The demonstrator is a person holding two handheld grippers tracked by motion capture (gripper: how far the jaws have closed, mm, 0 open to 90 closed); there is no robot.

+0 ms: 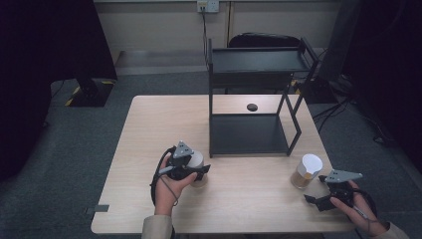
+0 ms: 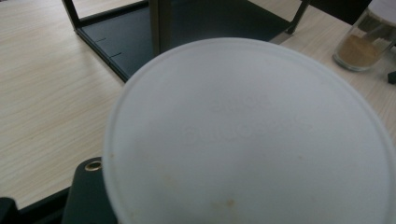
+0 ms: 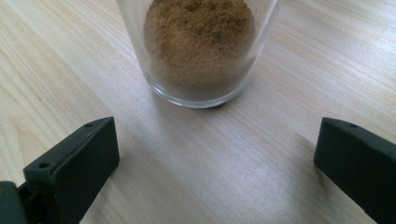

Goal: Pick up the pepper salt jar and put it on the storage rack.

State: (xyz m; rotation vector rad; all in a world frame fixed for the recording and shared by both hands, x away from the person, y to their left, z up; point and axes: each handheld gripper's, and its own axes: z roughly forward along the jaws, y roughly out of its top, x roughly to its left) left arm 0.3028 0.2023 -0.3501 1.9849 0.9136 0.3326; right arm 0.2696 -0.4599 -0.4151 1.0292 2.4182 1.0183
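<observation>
Left claw (image 1: 203, 171): clamped on a white-lidded clear jar (image 1: 195, 160), sat on the light wooden counter (image 1: 149, 129) just in front of the black metal two-tier shelf rack (image 1: 249, 134).
Right claw (image 1: 314, 191): wide open, nothing in it, near the second clear glass jar of brown powder (image 1: 306, 172), not touching.

Light wooden table (image 1: 149, 149) bearing a black two-tier metal rack (image 1: 254, 99) at its far centre, a small dark disc (image 1: 252, 107) behind the rack's lower shelf, and two white-lidded glass jars: one near left (image 1: 198, 162), one near right (image 1: 306, 172) holding brown powder.
</observation>
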